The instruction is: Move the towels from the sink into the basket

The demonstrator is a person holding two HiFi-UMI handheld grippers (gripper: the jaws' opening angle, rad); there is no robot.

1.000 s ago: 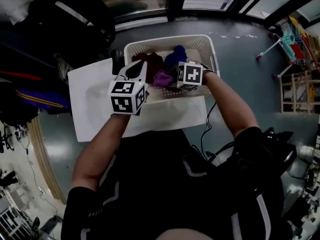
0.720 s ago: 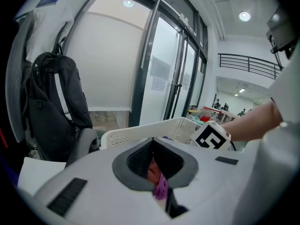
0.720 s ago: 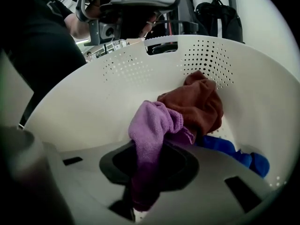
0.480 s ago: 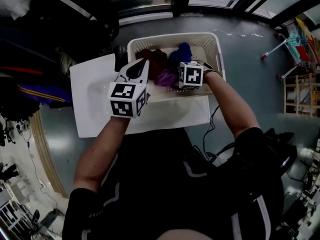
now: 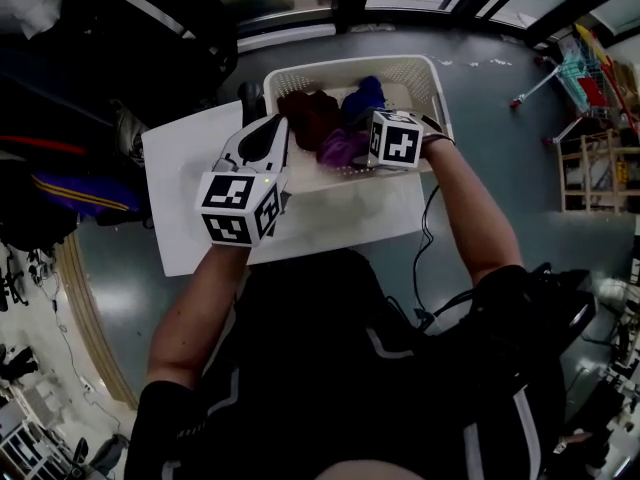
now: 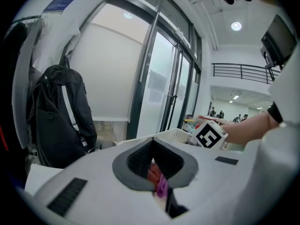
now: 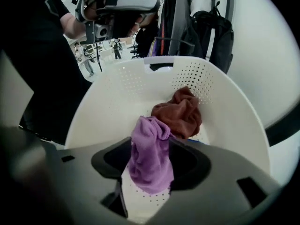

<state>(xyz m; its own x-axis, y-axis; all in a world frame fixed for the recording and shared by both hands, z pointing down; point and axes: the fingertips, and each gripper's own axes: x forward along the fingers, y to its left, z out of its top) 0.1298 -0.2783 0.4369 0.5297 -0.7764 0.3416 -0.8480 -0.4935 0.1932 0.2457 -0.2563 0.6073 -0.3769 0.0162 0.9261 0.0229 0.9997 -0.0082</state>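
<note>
On my right gripper view the purple towel is a long, narrow bundle. Its long axis runs along the jaws, from a bunched end by the brown towel to a loose rounded end nearest the camera. It sits in the gap of the right gripper, whose jaws have just been opening. They now stand apart with the towel slack between them, so I read this gripper as released. The gripper points steeply down into the white basket, so the towel is inside the basket, close to its near wall. In the head view a blue towel lies deeper in the basket. My left gripper hangs over the sink, jaws closed together and holding nothing.
</note>
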